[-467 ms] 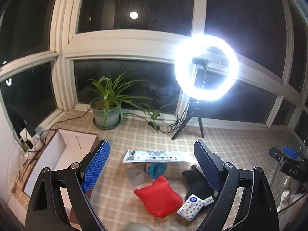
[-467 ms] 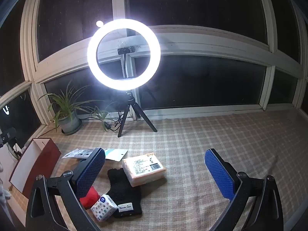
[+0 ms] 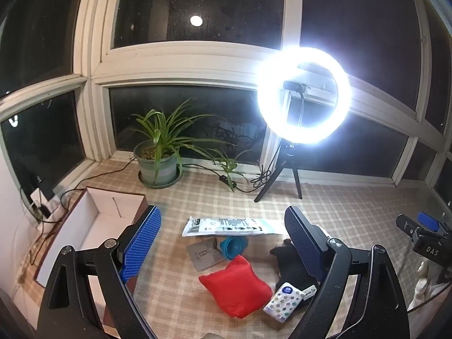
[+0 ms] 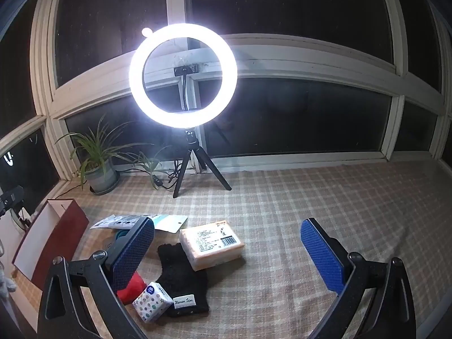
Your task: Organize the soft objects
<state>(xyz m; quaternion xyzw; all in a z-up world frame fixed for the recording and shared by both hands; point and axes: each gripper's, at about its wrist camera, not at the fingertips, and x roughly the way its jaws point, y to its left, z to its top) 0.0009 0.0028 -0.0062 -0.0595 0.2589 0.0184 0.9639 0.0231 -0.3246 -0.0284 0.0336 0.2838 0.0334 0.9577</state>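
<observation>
A red cushion (image 3: 236, 288) lies on the checked cloth, with a dotted tissue pack (image 3: 283, 301) to its right and a black knit glove (image 3: 288, 260) behind that. My left gripper (image 3: 223, 243) is open and empty, held above these. In the right wrist view the tissue pack (image 4: 152, 301), black glove (image 4: 183, 276), an orange wrapped pack (image 4: 212, 244) and part of the red cushion (image 4: 132, 289) lie at lower left. My right gripper (image 4: 231, 251) is open and empty, above the cloth to the right of them.
An open brown box with white inside (image 3: 93, 226) stands at the left. A white printed bag (image 3: 231, 226), a blue collapsible cup (image 3: 233, 244) and a grey card (image 3: 204, 257) lie behind the cushion. A potted plant (image 3: 159, 163), ring light on tripod (image 3: 303, 96) and cables stand by the window.
</observation>
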